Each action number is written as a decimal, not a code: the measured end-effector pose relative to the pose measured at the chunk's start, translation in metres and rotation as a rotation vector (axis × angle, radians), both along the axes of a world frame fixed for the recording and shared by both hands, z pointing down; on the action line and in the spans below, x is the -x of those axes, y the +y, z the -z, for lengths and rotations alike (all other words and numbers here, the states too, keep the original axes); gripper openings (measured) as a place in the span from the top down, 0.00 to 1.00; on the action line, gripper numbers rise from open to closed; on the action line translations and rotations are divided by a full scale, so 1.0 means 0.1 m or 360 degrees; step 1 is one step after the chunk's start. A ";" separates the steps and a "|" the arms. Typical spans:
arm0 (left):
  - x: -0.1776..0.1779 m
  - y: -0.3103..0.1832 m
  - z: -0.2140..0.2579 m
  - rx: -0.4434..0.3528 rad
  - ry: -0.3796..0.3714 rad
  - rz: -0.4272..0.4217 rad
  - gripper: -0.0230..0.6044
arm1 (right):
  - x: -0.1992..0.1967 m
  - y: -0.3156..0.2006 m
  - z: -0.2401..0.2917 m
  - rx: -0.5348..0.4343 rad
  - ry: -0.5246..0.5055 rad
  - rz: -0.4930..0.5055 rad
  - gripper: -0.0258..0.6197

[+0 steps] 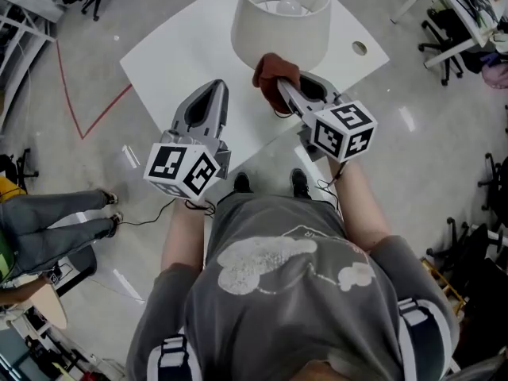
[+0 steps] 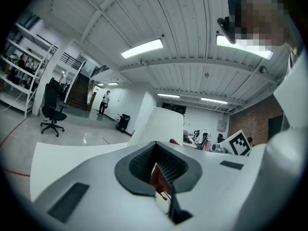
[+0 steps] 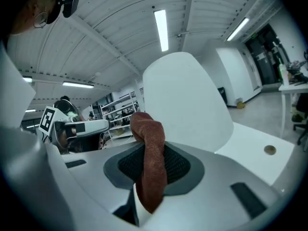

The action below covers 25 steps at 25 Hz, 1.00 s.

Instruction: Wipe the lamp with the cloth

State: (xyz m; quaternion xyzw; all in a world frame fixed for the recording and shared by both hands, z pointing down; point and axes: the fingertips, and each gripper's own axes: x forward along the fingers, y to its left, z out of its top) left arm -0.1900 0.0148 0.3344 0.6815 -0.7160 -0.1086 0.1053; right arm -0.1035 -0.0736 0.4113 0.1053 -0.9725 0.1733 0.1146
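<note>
A white, angular-topped table (image 1: 175,62) stands on a grey floor, with a corner pointing toward the person. On its far half stands a lamp with a cream, drum-shaped fabric shade (image 1: 278,26). The shade is open at the top, and a white bulb (image 1: 290,6) shows inside it. In the right gripper view the shade (image 3: 185,100) rises wide and pale just beyond the claw.

The left gripper's claw (image 1: 210,90) hovers over the near part of the table, well apart from the lamp and pointing toward it. Its two ribbed pads are drawn together and nothing is pinched between them.

The right gripper's claw (image 1: 284,86) reaches toward the near side of the shade and is clamped on a rust-brown, ribbed cloth (image 1: 272,74). In the right gripper view the cloth (image 3: 150,162) stands up between the dark pads in a bunched fold, and its top lies in front of the shade's lower edge. In the head view the bunch sits right against the bottom rim of the shade.

A small round disc (image 1: 359,48) is set in the table near its right corner.
</note>
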 end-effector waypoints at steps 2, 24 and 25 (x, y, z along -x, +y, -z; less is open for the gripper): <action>-0.08 -0.05 0.01 0.0000 -0.0011 0.0030 0.95 | -0.02 0.00 0.01 -0.0011 -0.0003 0.0072 0.82; -0.62 -0.13 0.54 -0.0166 -0.0178 0.0402 0.95 | -0.26 -0.39 1.12 -0.0215 -0.0306 0.0441 0.82; -0.64 -0.13 0.52 -0.0164 -0.0173 0.0406 0.95 | -0.28 -0.40 1.08 -0.0209 -0.0295 0.0445 0.82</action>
